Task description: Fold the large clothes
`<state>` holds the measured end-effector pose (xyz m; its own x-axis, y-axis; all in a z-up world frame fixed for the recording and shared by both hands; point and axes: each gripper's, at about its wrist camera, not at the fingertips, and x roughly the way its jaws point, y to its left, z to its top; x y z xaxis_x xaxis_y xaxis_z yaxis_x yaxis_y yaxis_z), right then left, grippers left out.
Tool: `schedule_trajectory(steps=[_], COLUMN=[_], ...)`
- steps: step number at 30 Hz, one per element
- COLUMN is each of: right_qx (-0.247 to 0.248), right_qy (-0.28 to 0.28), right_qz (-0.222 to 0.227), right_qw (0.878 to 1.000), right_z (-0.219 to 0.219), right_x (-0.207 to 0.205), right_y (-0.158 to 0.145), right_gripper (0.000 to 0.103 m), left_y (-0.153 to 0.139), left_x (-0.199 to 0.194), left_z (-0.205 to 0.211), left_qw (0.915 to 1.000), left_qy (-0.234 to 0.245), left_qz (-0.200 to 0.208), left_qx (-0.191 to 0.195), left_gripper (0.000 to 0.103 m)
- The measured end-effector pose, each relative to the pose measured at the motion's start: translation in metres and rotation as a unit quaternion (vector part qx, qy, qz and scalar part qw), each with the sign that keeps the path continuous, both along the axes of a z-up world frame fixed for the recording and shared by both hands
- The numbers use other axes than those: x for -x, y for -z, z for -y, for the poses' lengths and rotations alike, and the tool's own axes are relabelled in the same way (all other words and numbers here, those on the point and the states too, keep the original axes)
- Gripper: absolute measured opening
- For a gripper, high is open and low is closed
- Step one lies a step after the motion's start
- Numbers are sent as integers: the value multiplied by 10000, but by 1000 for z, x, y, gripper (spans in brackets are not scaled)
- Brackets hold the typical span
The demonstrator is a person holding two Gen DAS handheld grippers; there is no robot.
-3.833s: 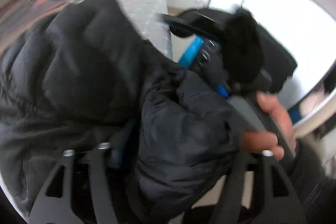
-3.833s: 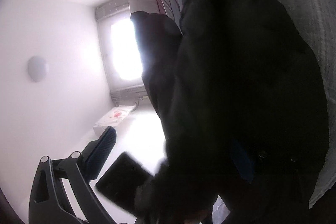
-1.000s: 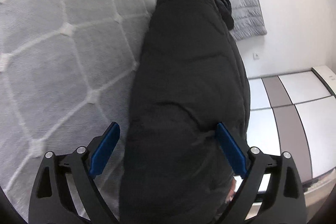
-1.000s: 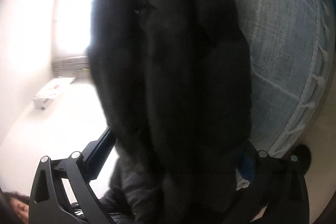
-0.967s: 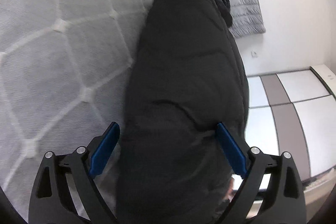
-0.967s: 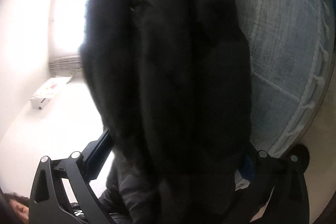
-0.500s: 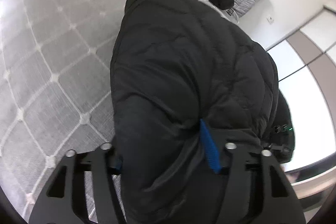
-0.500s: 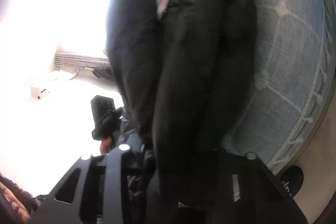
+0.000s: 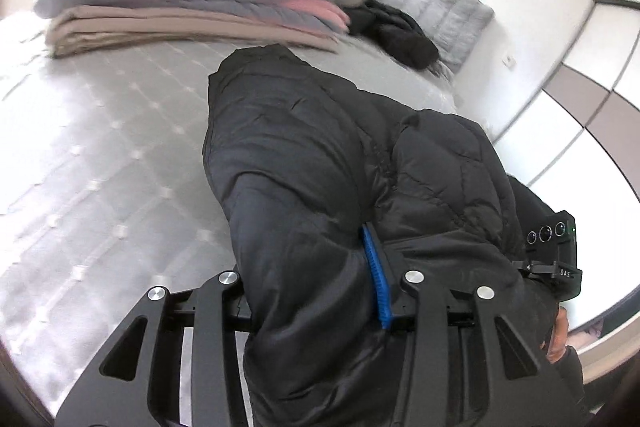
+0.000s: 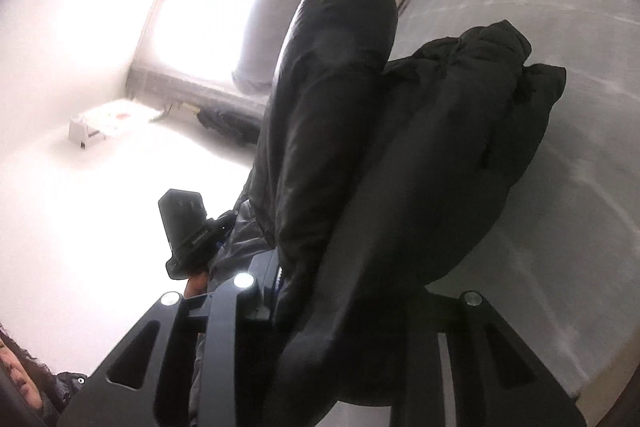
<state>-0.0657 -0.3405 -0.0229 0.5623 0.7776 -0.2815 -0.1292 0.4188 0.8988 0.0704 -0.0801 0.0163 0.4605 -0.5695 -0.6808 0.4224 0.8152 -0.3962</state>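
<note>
**Both grippers clamped on a black puffer jacket over the bed**

Left wrist view: the left gripper (image 9: 312, 287) has its fingers (image 9: 378, 281) drawn in tight on a thick fold of the black puffer jacket (image 9: 304, 163), whose padded fabric bulges up between the blue pads. The jacket's far end rests on the quilted grey mattress (image 9: 100, 155). Beyond it sits a stack of folded blankets (image 9: 192, 3) in beige, grey and pink, with a white one on top. Just right of the stack lies a small dark garment (image 9: 394, 31). At the right edge, the right gripper (image 9: 554, 255) shows part of its body with its small lenses, pressed against the jacket.

Right wrist view: the right gripper's (image 10: 344, 291) fingers are clenched on the jacket (image 10: 440, 147), which hides the pads and rises as two bulky folds. The mattress (image 10: 580, 187) lies behind it on the right. The left gripper's body (image 10: 186, 227) appears at the jacket's left side, against an overexposed window (image 10: 216, 3).
</note>
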Motion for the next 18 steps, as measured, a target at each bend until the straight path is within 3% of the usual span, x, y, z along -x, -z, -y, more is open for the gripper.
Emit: schedule_trajectory(steps=[6, 10, 11, 14, 16, 18], right_qx=[152, 511, 617, 748, 464, 43], right_qy=[-631, -1173, -1333, -1555, -1535, -1423], right_qz=[-152, -446, -616, -1232, -1332, -1354], right_qw=[9978, 9908, 9872, 9773, 9780, 9805], right_z=[-60, -117, -128, -146, -137, -120], right_x=[-79, -133, -142, -161, -159, -161], right_y=[-4, 2, 9, 34, 41, 44], right_gripper=[29, 31, 35, 51, 58, 71], left_y=[10, 29, 37, 74, 85, 85], left_x=[-20, -31, -33, -40, -43, -49], left_z=[-99, -165, -176, -214, -230, -241], left_qw=[9980, 9935, 9924, 9844, 9788, 9773], left_qy=[-623, -1129, -1211, -1397, -1380, -1239], left_qz=[-12, -119, -216, -1022, -1354, -1425], left_qx=[64, 49, 41, 321, 673, 959], left_gripper=[38, 38, 38, 50, 56, 61])
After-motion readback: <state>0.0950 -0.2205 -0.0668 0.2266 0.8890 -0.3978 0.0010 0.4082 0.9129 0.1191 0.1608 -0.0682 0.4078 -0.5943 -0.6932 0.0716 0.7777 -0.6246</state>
